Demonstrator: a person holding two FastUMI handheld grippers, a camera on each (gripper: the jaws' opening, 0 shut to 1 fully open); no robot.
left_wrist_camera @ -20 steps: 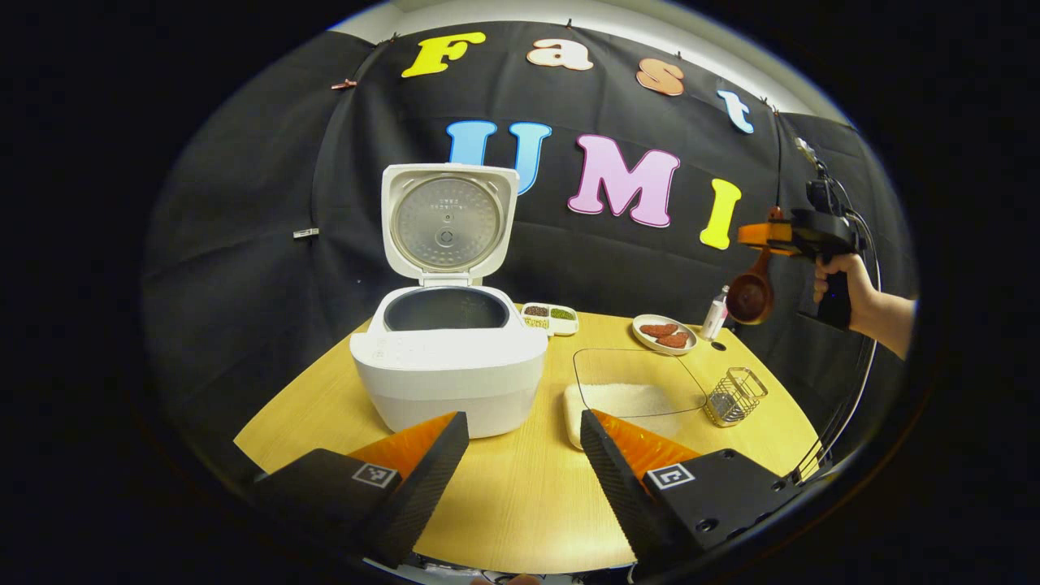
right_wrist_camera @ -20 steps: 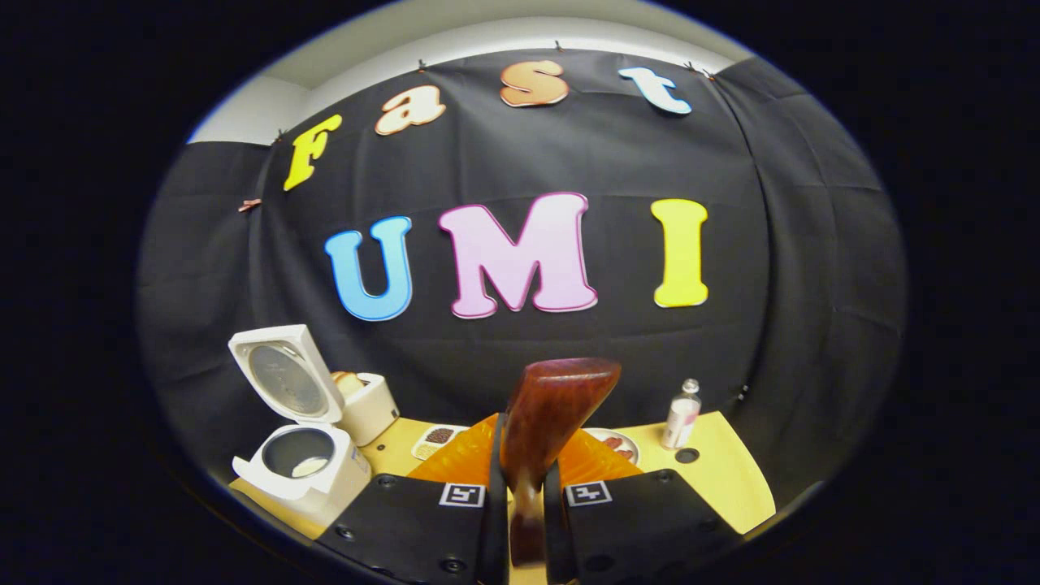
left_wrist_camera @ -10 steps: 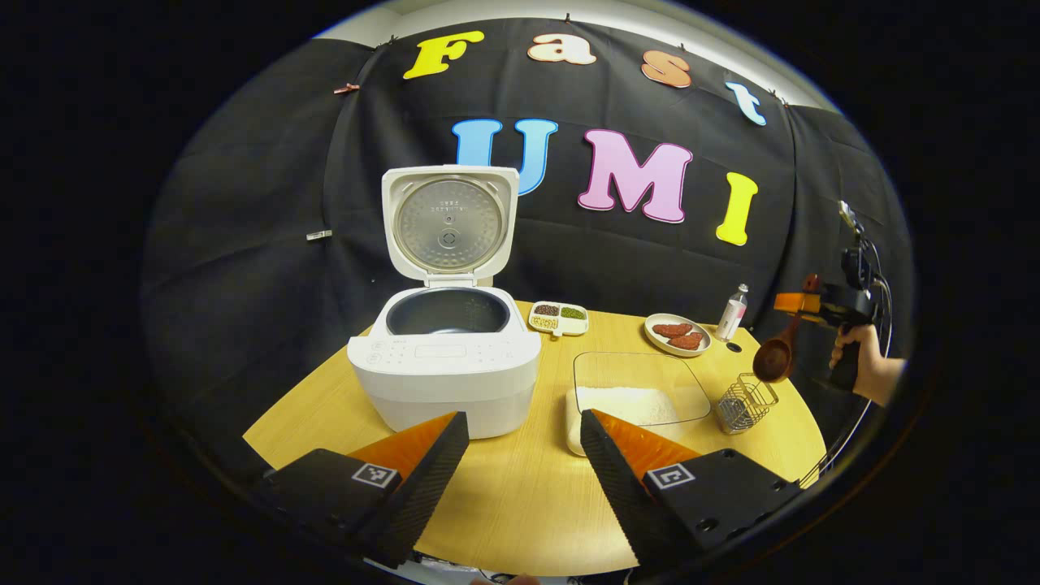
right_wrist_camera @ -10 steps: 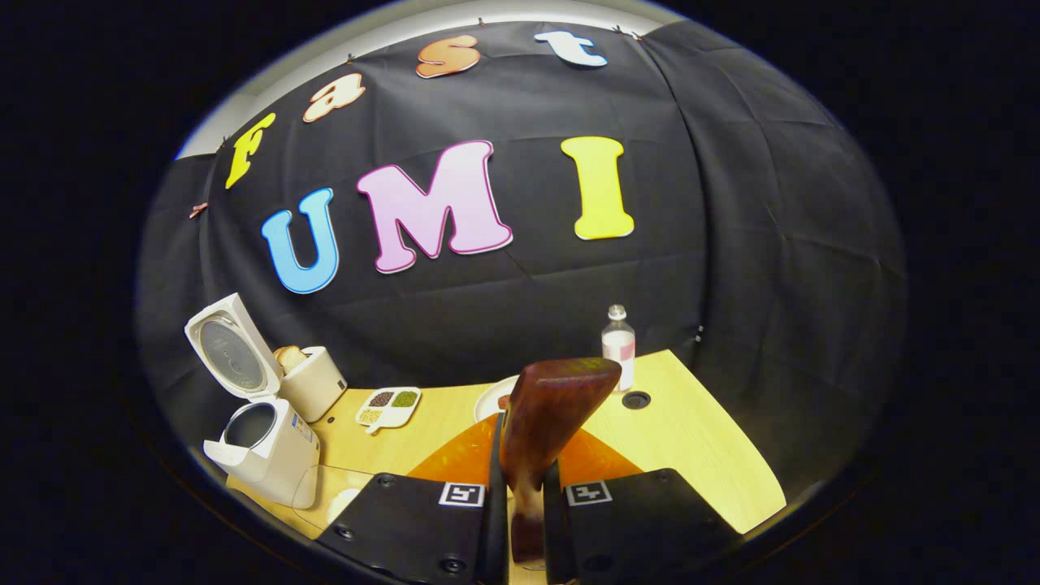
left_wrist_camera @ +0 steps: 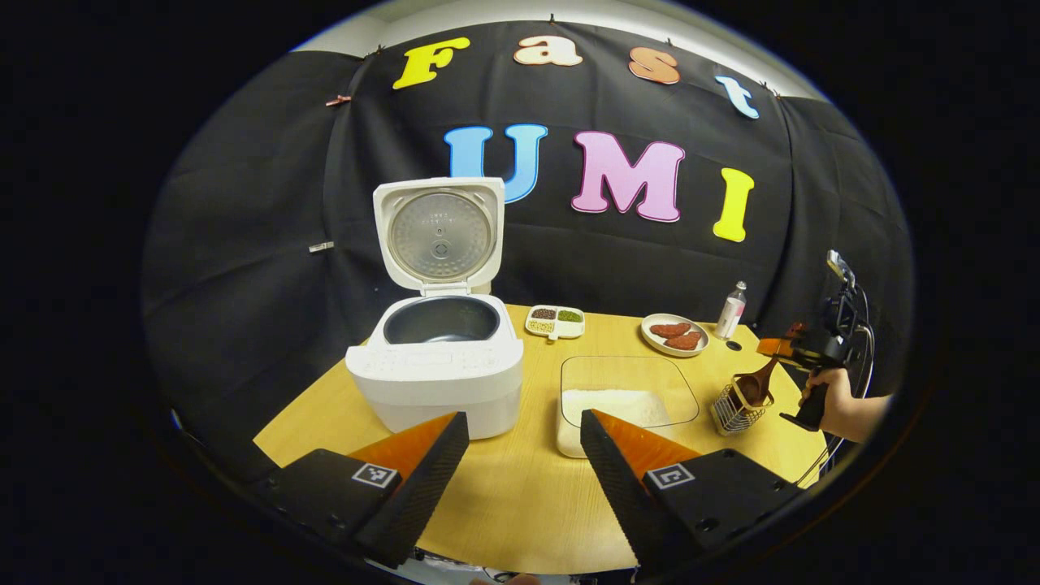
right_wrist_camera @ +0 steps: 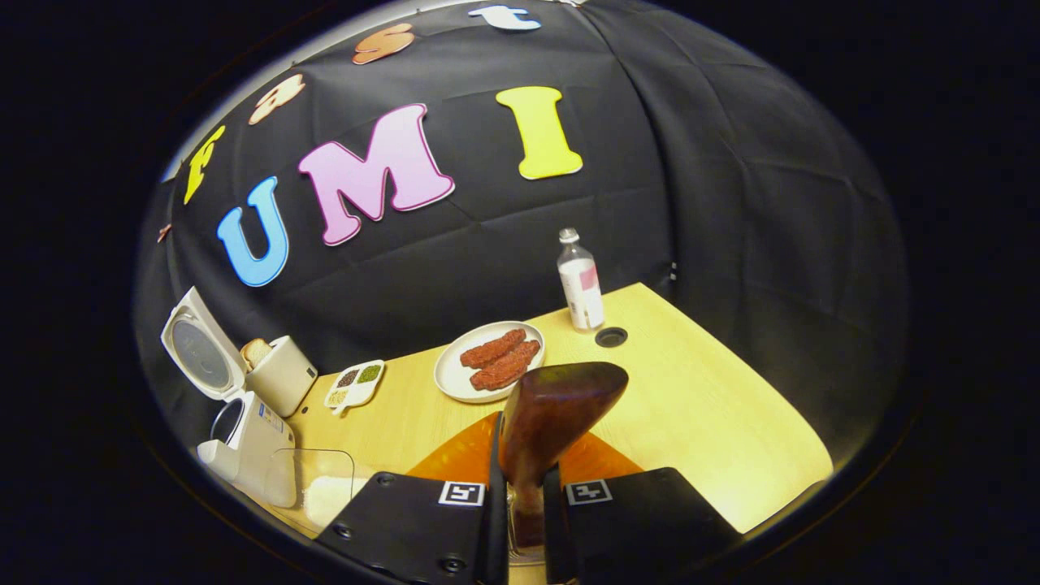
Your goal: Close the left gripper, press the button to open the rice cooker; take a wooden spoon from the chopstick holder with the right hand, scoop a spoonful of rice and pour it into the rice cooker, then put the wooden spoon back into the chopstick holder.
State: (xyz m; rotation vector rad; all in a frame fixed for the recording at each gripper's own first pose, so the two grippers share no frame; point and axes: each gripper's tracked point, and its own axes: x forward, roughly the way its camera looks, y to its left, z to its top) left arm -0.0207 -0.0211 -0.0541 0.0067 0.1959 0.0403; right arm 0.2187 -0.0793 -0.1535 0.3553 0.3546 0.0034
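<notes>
Right claw [right_wrist_camera: 520, 520] pinches the wooden spoon [right_wrist_camera: 552, 414] by its handle, both fingers pressed against it; bowl end sticks up ahead of the fingertips. From the left gripper view, that same claw [left_wrist_camera: 776, 351], held by a hand [left_wrist_camera: 837, 402], sits far right with the spoon [left_wrist_camera: 751, 388] angled down, its bowl at the mouth of the wire chopstick holder [left_wrist_camera: 738, 409]. Whether the bowl touches the holder's bottom cannot be told.

Left claw [left_wrist_camera: 520, 455] is spread wide, nothing between its fingers, hanging over the near edge of the bench [left_wrist_camera: 520, 512].

Ahead-left of the left claw: rice cooker [left_wrist_camera: 439, 366], lid upright and open, dark inner pot exposed. Ahead-right, just beyond its right finger: clear container of rice [left_wrist_camera: 626, 398], beside the cooker and left of the holder. Farther back: small divided dish of beans [left_wrist_camera: 555, 322], a plate of reddish food [left_wrist_camera: 674, 334], a small bottle [left_wrist_camera: 732, 309].

In the right gripper view, plate [right_wrist_camera: 487, 361] lies just beyond the spoon bowl, bottle [right_wrist_camera: 580, 280] behind it next to a round hole in the bench [right_wrist_camera: 715, 406]. Far left: cooker [right_wrist_camera: 236, 422], a toaster with bread [right_wrist_camera: 276, 374] behind it, bean dish [right_wrist_camera: 355, 383], rice container [right_wrist_camera: 321, 487]. Bench directly past the spoon bowl is bare wood.
</notes>
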